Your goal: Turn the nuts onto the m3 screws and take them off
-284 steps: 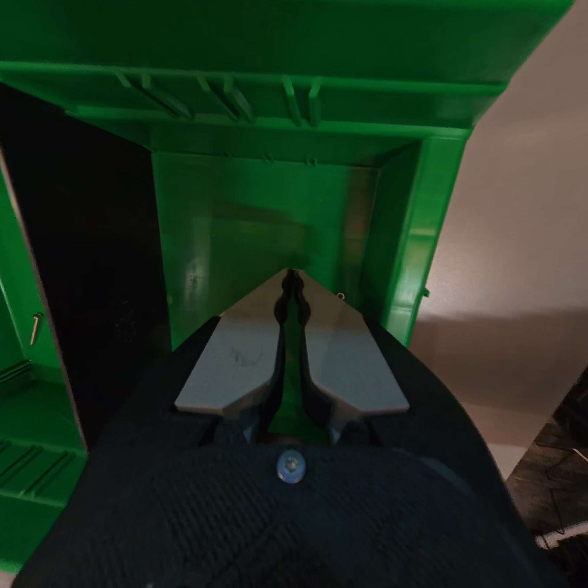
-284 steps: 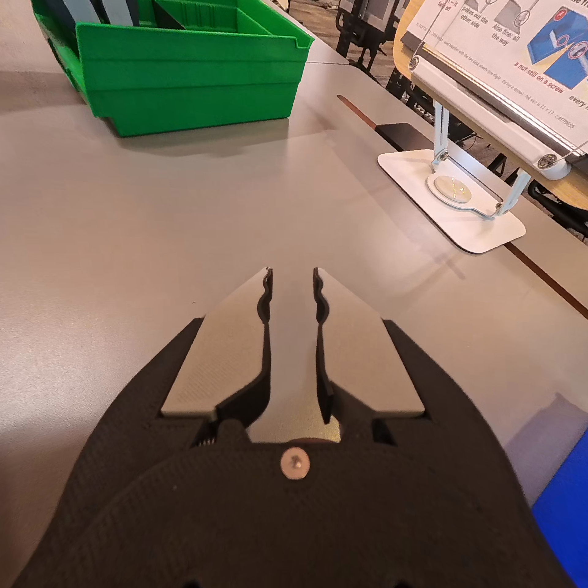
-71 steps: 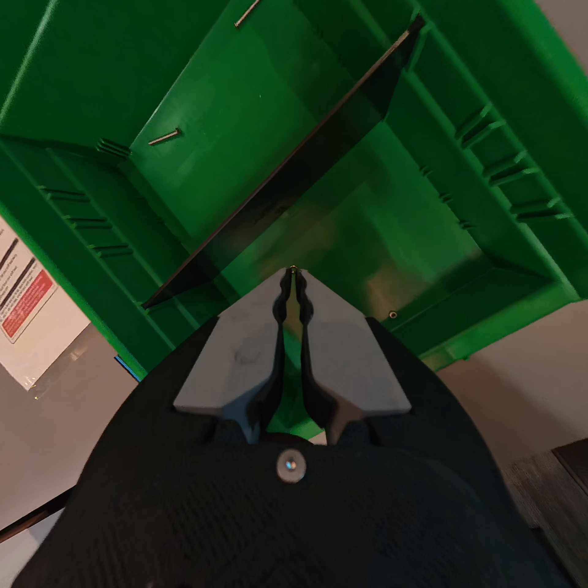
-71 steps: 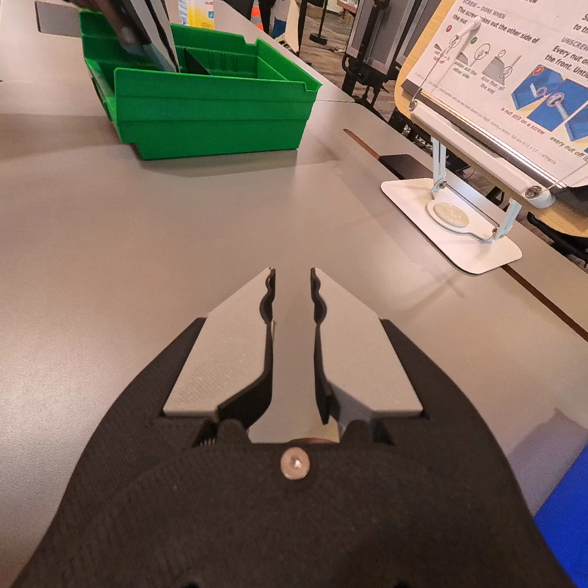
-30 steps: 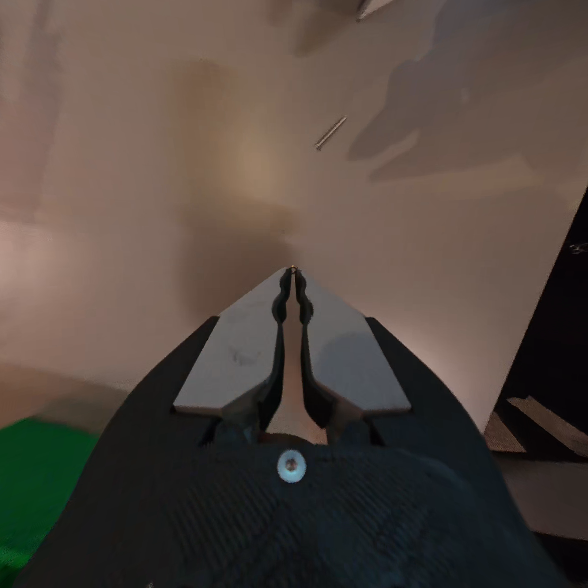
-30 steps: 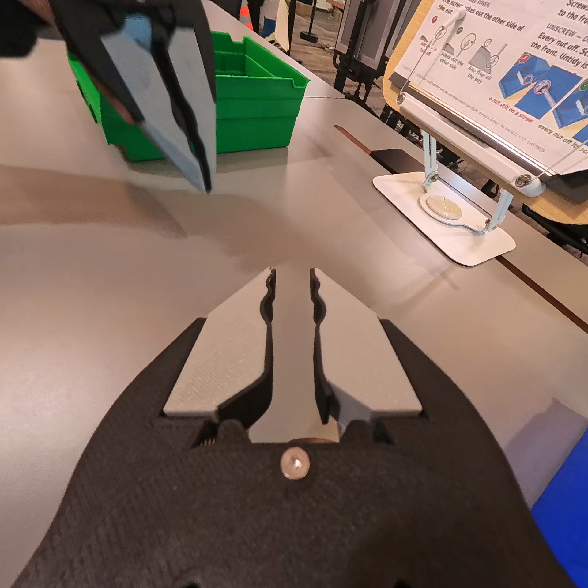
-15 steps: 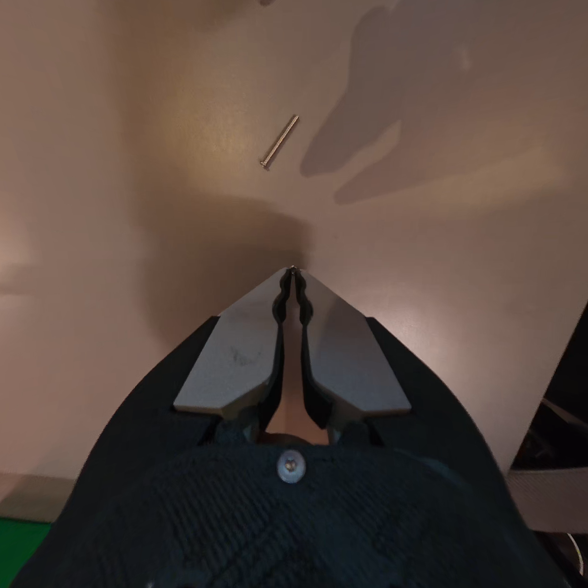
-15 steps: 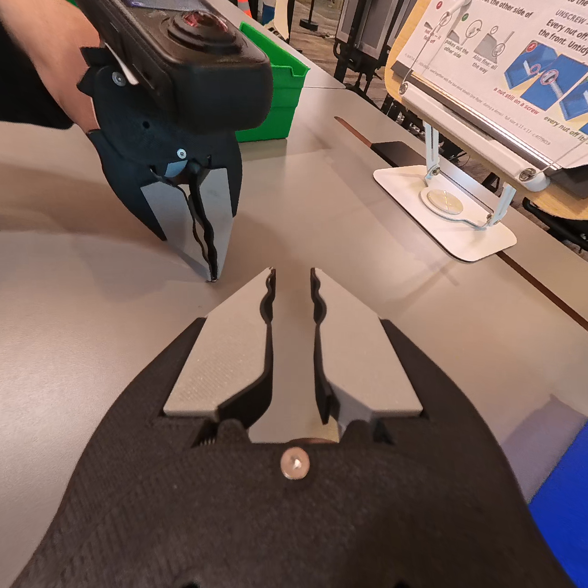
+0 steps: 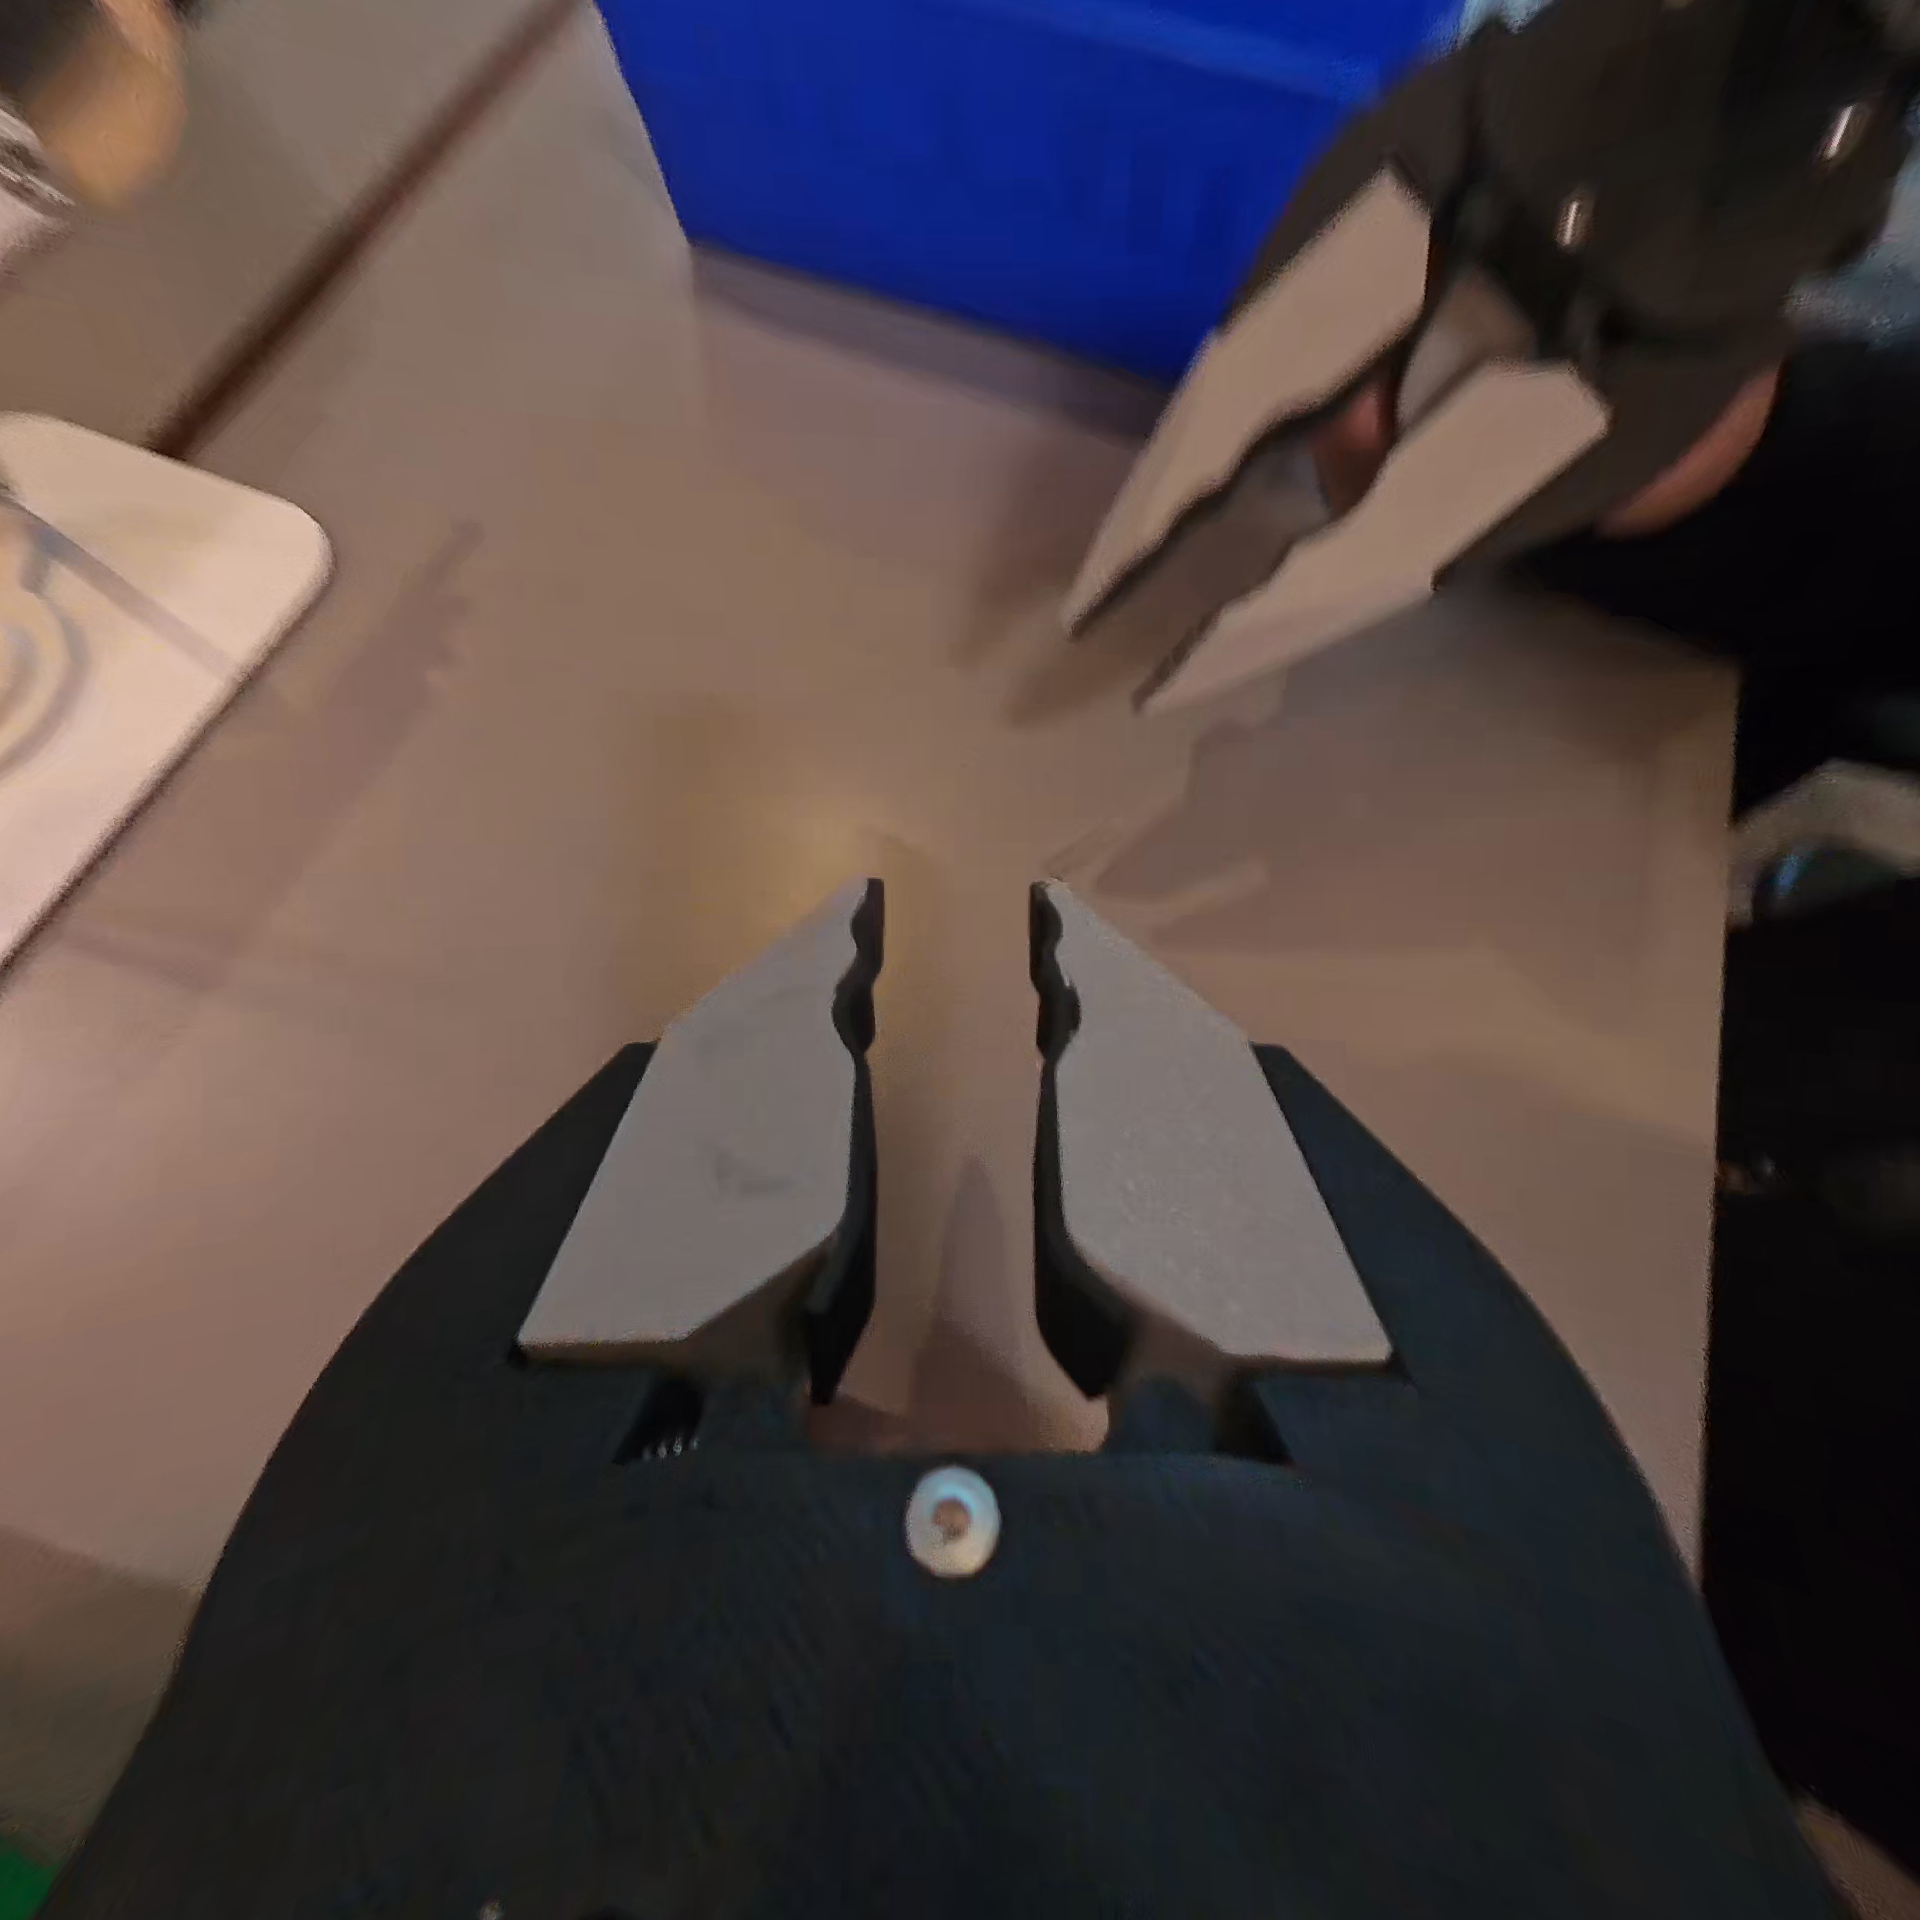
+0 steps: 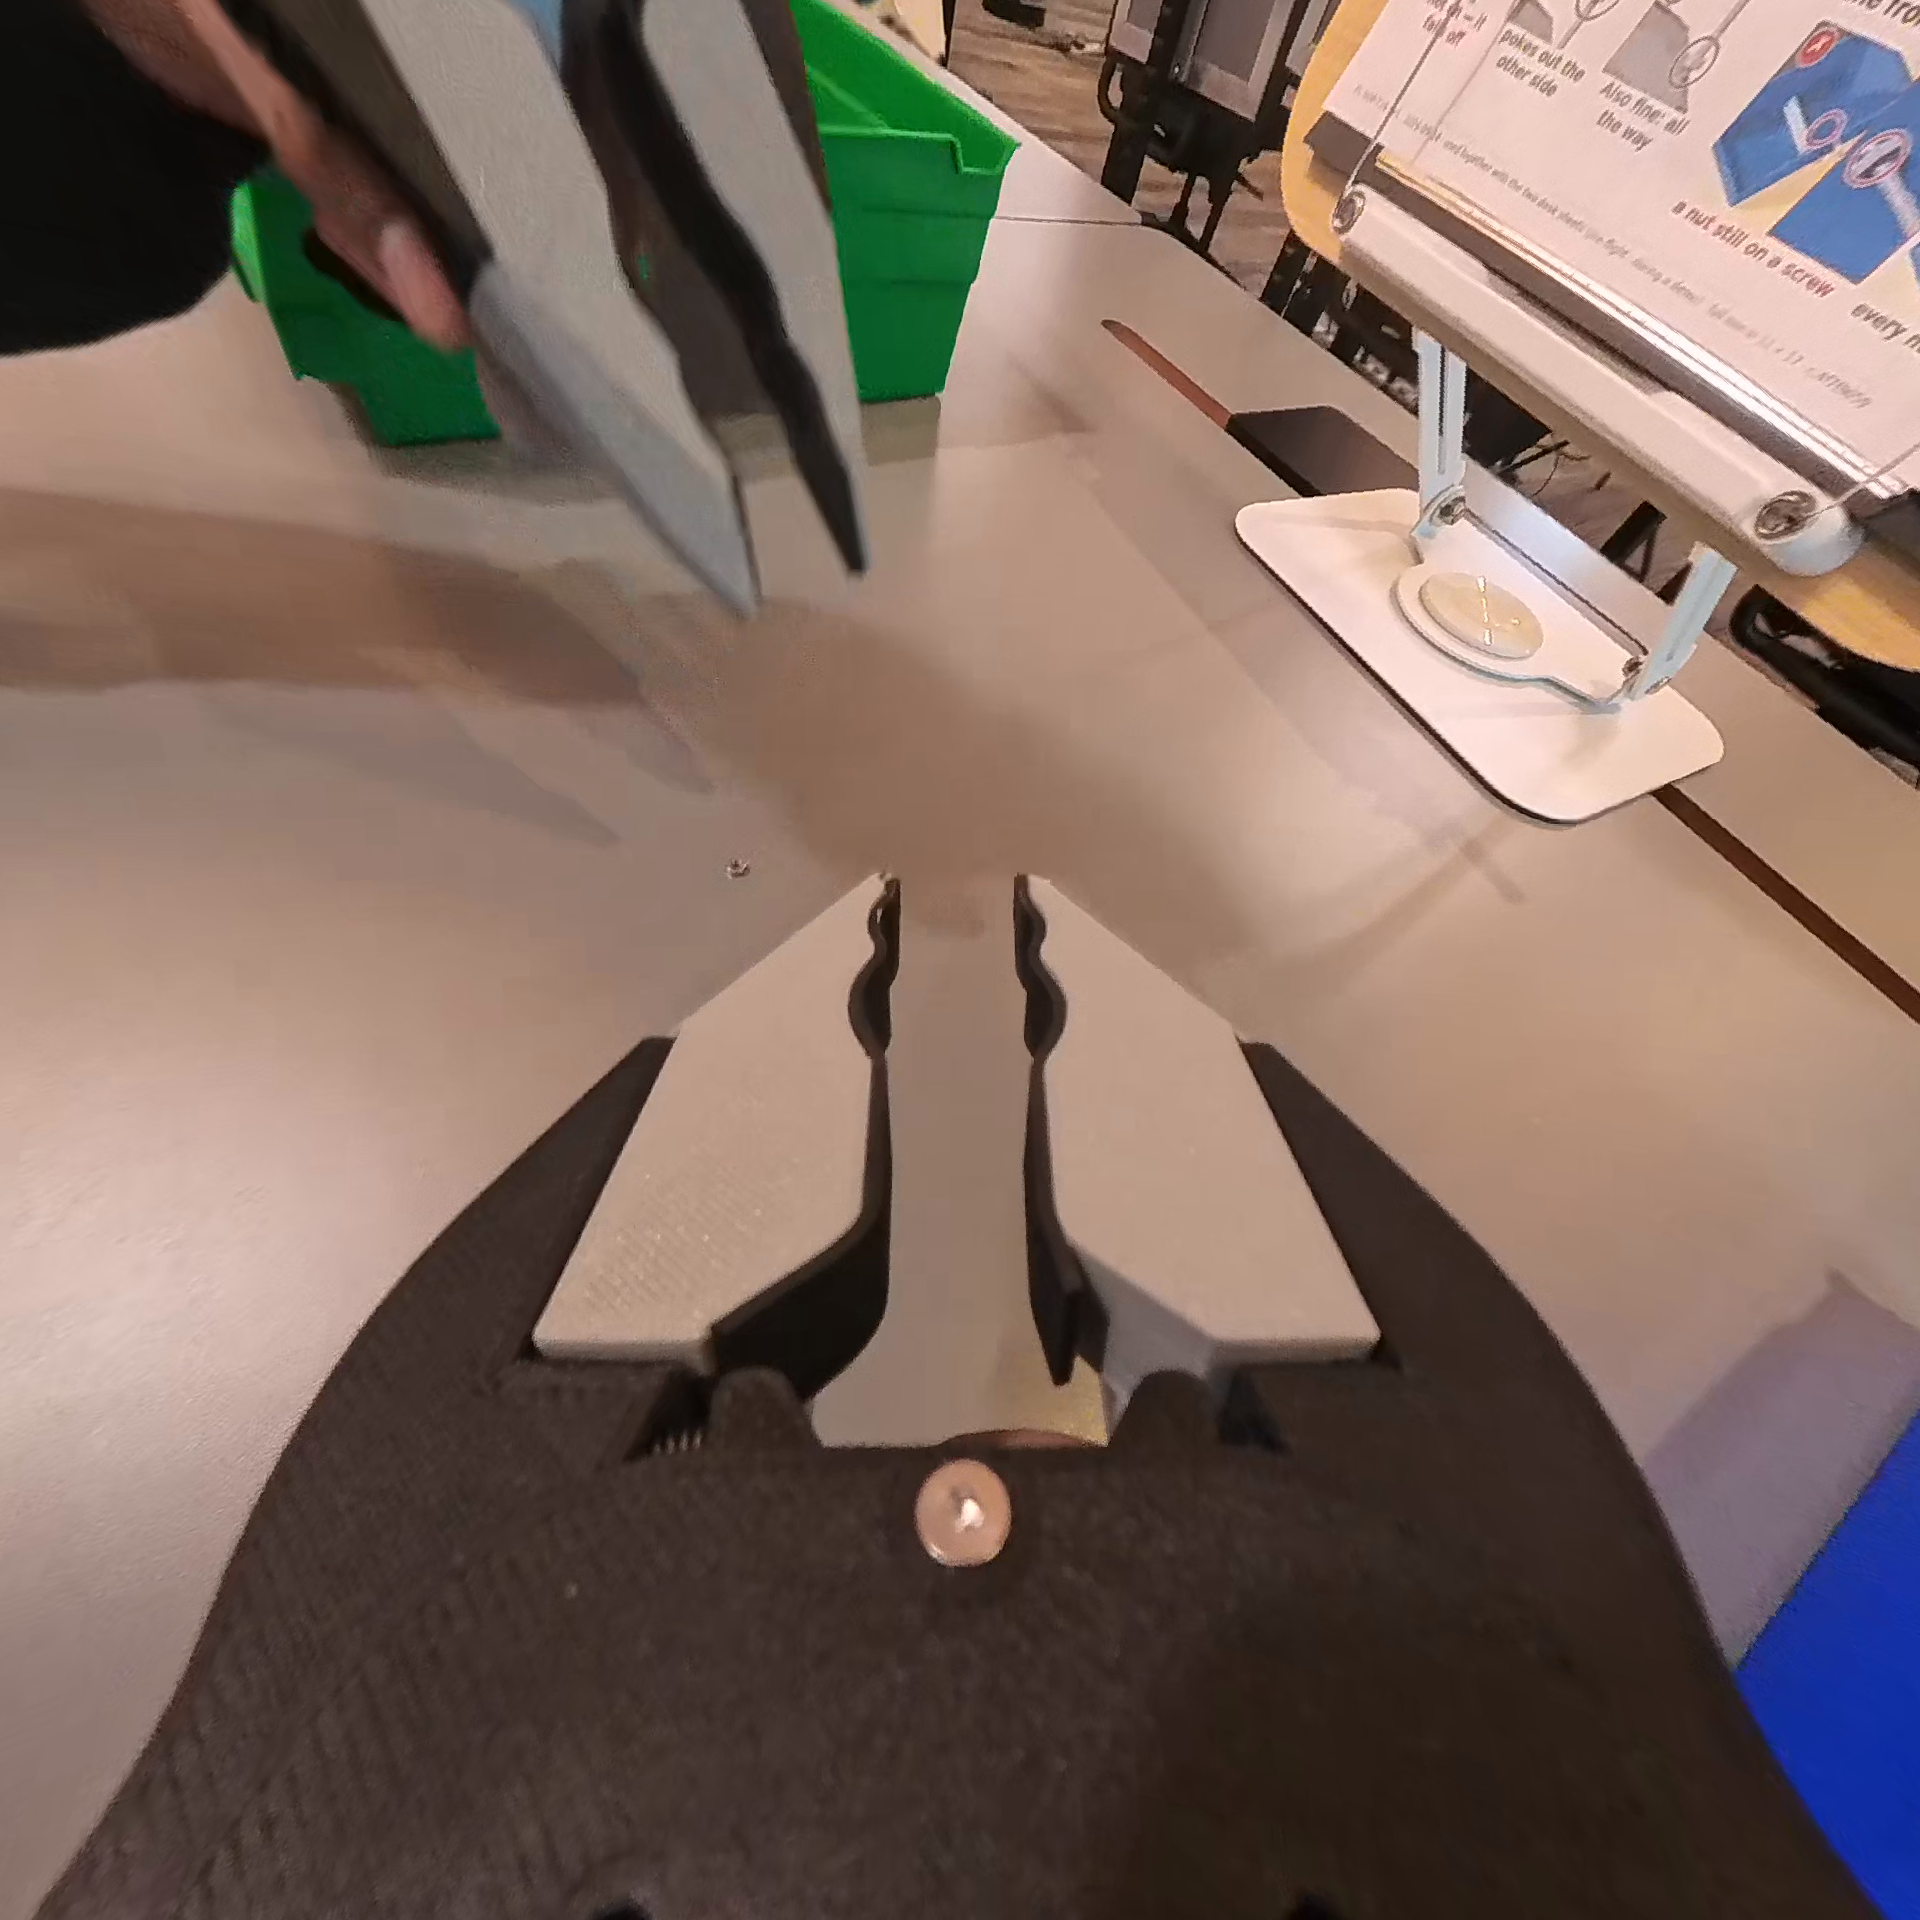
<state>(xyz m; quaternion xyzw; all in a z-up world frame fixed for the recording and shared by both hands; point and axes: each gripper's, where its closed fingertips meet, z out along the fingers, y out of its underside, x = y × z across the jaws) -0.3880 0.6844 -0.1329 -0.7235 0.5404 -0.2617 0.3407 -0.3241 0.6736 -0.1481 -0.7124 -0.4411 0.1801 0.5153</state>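
A small silver nut [image 10: 737,867] lies loose on the grey table [image 10: 312,1039], just left of my right gripper's tips. My right gripper [image 10: 954,891] is open and empty, low over the table; it also shows in the left wrist view [image 9: 1117,665], blurred. My left gripper [image 9: 956,899] is open and empty. In the right wrist view it [image 10: 802,577] hangs above and behind the nut, blurred by motion, with a hand on it. No screw shows clearly in either view.
A green bin [image 10: 904,208] stands at the back left. A white stand [image 10: 1475,665] with an instruction sheet is at the right. A blue bin [image 9: 987,135] sits beyond the grippers in the left wrist view; its corner [image 10: 1849,1662] shows at lower right. My hands' fingertips stand some 8 cm from each other.
My left gripper was shut with its tips down on the table half a second ago. It has opened, lifted and swung round, and the nut now lies on the table. My right gripper has barely moved.
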